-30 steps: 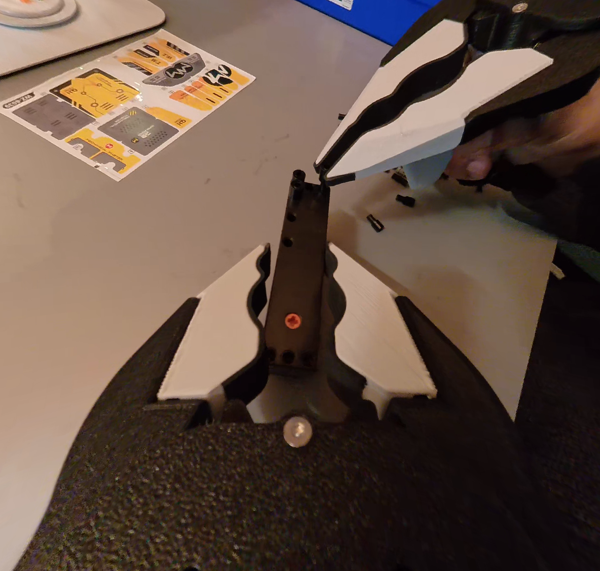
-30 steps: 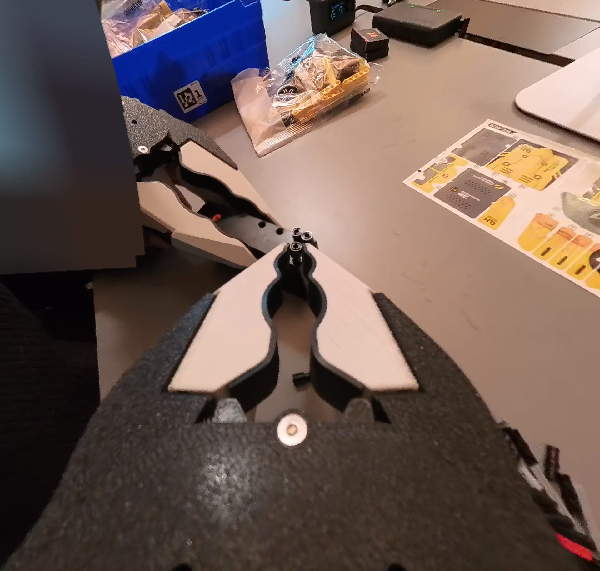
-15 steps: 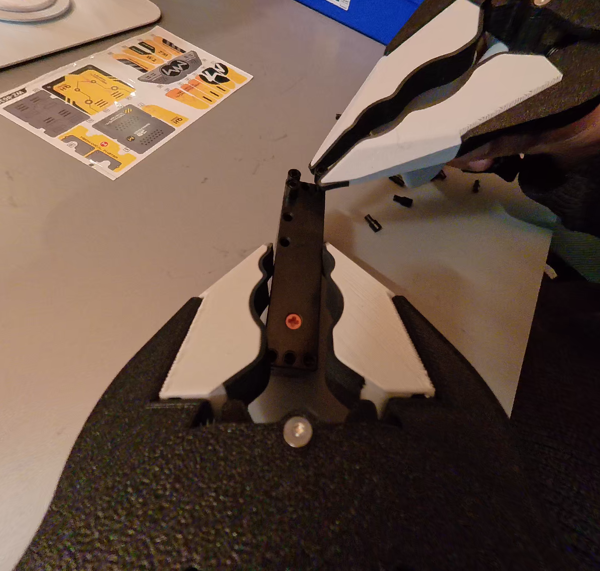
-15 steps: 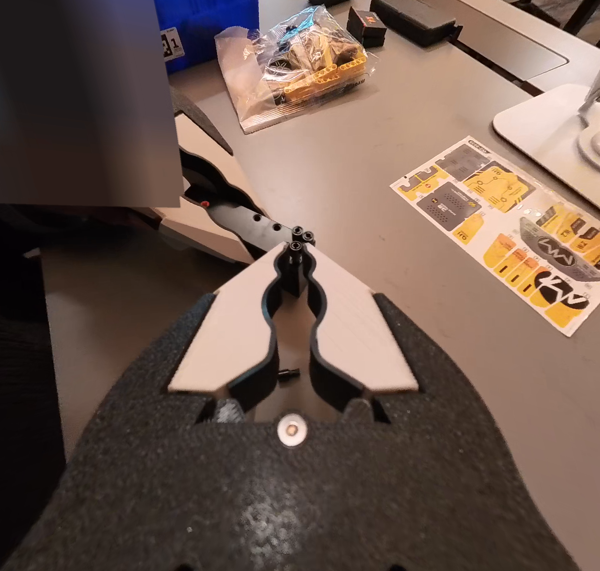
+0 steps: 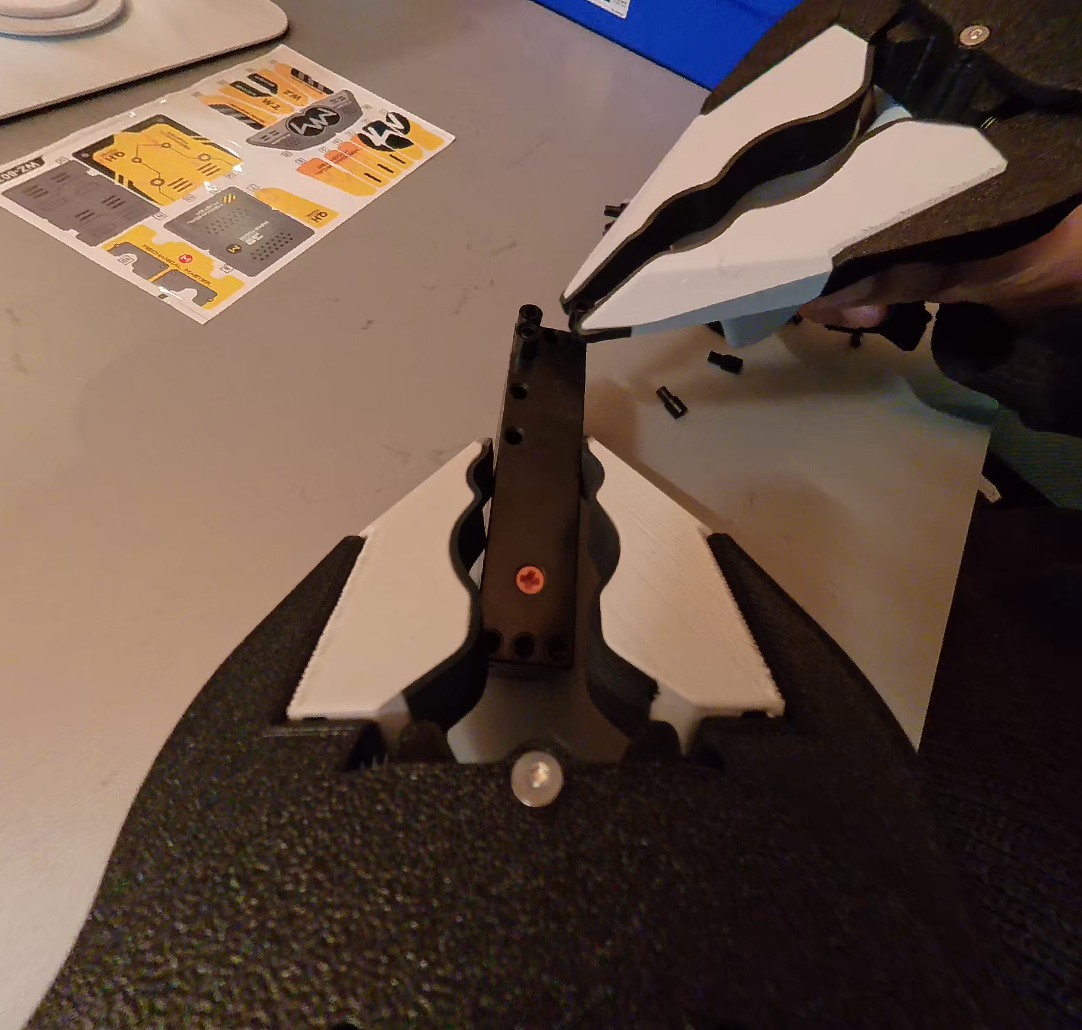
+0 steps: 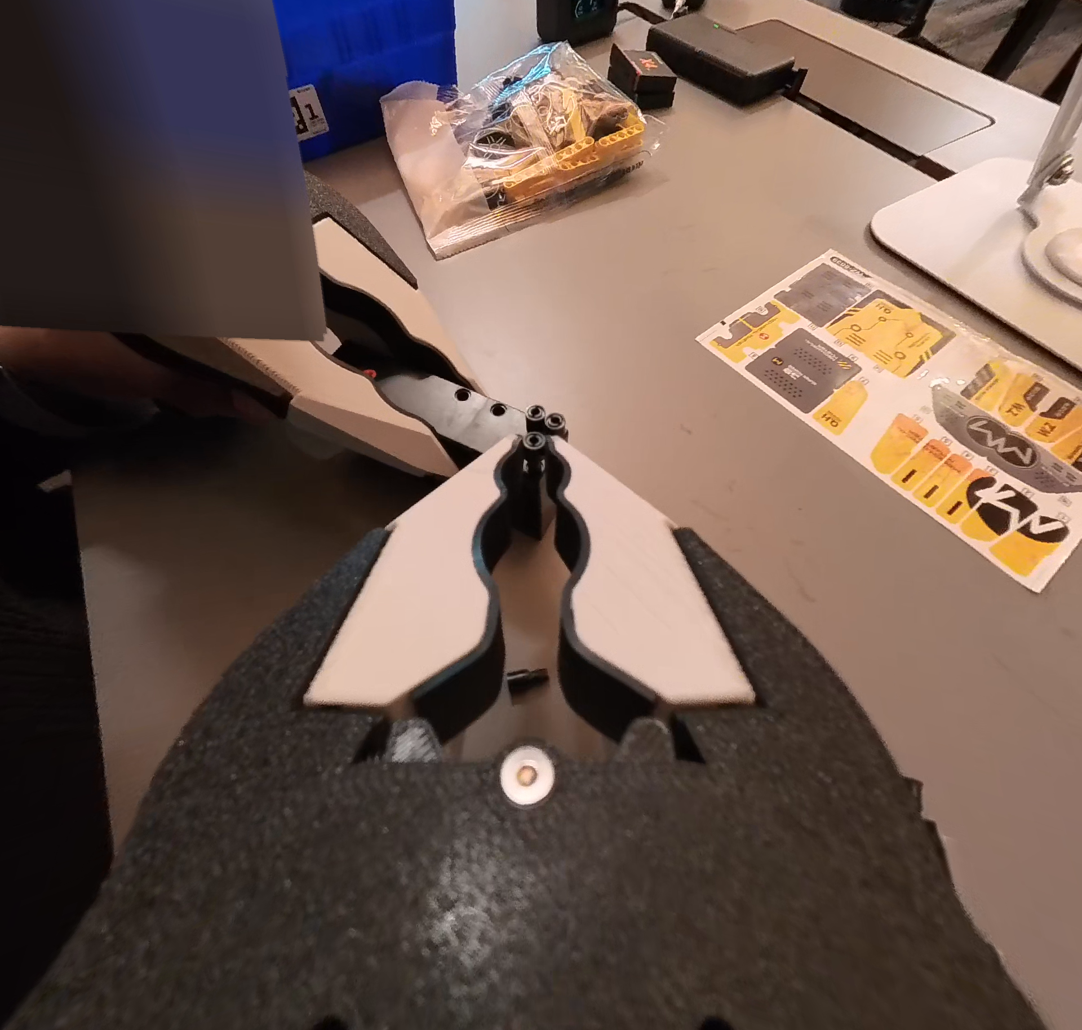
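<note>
My left fingers point(image 5: 536, 539) are clamping the black block point(image 5: 538, 510) lengthwise, while my right fingers point(image 6: 530, 451) are pinching a black pin point(image 6: 534, 445) at its far end.

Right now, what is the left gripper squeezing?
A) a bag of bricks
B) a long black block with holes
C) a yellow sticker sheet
B: the left gripper has its fingers shut on the black block; the sticker sheet lies flat on the table.

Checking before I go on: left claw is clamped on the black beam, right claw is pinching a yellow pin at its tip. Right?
Not quite: the pin in the right claw is black, not yellow, as the right wrist view shows. The left claw does clamp the black beam.
</note>
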Demonstrator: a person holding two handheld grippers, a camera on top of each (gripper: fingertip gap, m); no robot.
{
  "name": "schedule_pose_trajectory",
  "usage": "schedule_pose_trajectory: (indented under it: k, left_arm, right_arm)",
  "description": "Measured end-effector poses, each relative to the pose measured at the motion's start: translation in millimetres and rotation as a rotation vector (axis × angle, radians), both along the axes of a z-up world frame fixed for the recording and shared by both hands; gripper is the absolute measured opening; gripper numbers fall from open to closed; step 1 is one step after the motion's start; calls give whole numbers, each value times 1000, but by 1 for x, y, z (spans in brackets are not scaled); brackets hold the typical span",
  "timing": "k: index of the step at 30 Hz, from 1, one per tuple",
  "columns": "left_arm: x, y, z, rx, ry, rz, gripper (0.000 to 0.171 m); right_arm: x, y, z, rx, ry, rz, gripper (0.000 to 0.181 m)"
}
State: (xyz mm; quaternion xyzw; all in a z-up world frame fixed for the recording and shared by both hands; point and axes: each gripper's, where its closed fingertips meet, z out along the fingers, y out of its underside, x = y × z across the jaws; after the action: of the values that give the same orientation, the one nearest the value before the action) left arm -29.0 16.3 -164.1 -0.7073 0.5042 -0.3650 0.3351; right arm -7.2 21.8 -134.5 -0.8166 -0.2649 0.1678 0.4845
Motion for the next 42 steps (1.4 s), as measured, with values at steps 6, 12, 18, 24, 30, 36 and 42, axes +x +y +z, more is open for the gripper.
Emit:
schedule_pose_trajectory:
  k: [6, 12, 18, 24, 30, 36, 42]
  left_arm:
    - [0, 0, 0, 0, 0, 0, 28]
    - [0, 0, 0, 1, 0, 1, 28]
    - [0, 0, 0, -2, 0, 0, 28]
    - [0, 0, 0, -6, -1, 1, 28]
    - [0, 0, 0, -4, 0, 2, 28]
    - [0, 0, 0, -3, 0, 2, 28]
    - [-1, 1, 0, 1, 0, 9, 33]
  right_arm:
    - [-1, 1, 0, 13, -2, -13, 7]
    - [0, 0, 0, 20, 14, -27, 7]
    - [-1, 2, -1, 35, 30, -48, 8]
    - [0, 1, -1, 50, 14, -63, 8]
    - [1, -1, 0, 51, 49, -97, 7]
    - [0, 0, 0, 46, 76, -99, 7]
    - [-3, -5, 12, 55, 208, -76, 7]
